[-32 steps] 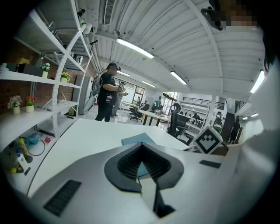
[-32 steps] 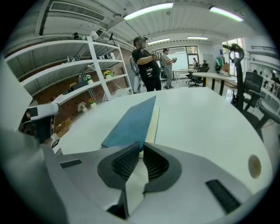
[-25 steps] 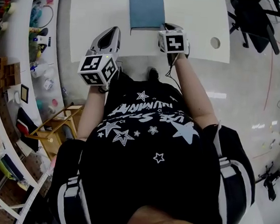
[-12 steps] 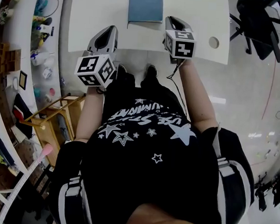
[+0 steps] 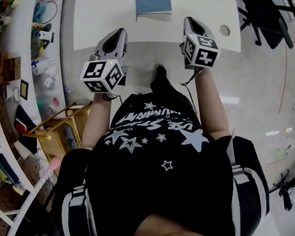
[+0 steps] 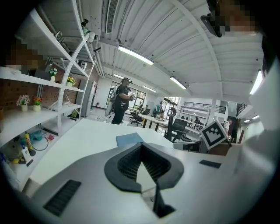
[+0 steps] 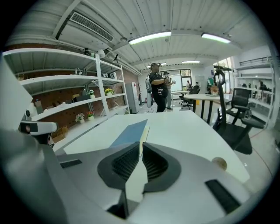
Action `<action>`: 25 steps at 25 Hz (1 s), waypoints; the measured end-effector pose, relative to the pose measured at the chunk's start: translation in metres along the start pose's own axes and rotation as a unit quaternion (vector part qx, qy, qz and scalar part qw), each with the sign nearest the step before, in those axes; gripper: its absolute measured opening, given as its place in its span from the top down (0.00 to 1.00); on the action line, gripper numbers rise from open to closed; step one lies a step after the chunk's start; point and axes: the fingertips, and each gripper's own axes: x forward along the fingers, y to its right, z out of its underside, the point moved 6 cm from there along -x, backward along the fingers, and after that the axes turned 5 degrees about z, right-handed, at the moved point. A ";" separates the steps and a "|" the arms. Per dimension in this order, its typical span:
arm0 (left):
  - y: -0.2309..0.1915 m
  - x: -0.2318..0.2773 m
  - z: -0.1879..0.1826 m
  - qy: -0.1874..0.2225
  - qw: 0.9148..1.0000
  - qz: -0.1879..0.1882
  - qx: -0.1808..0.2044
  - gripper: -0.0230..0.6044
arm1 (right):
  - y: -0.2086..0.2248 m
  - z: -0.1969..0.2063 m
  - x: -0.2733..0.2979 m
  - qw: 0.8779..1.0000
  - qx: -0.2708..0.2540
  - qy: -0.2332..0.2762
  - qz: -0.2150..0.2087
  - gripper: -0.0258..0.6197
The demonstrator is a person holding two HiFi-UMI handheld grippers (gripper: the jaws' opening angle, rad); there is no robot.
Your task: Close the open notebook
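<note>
Over the near edge of the table (image 5: 94, 15), we are holding both tongs clear of the work, and we are reading the job as most likely done. Far left, shelves (image 5: 42, 37) are carrying small clutter that is playing no part. The left gripper (image 5: 117, 33) is hovering at the table's front edge, well short of the notebook, with its jaws pressed together at the tips and pinching nothing. We are judging it parked there because no page is left to steady. Between the two tools and farther up the table, the notebook (image 5: 153, 0) is lying flat with its blue cover up. Its pale page edge is showing along one side in the right gripper view, so it is looking closed. The right gripper (image 5: 191, 21) is hanging over the table's front strip, apart from the book, with its jaws drawn together and empty and its nose tilting down toward the cover. We are taking that stance as rest, not reach. Right of it, a round hole (image 5: 224, 30) is sitting in the tabletop.
</note>
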 end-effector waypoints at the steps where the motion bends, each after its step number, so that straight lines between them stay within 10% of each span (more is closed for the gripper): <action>1: 0.001 -0.008 0.002 0.002 1.000 0.004 -0.001 0.95 | -0.006 0.003 -0.007 1.000 0.000 0.001 0.003 0.92; 25: 0.041 -0.180 0.047 0.024 0.995 0.095 0.009 0.95 | -0.123 0.103 -0.188 0.997 -0.048 0.008 0.054 0.94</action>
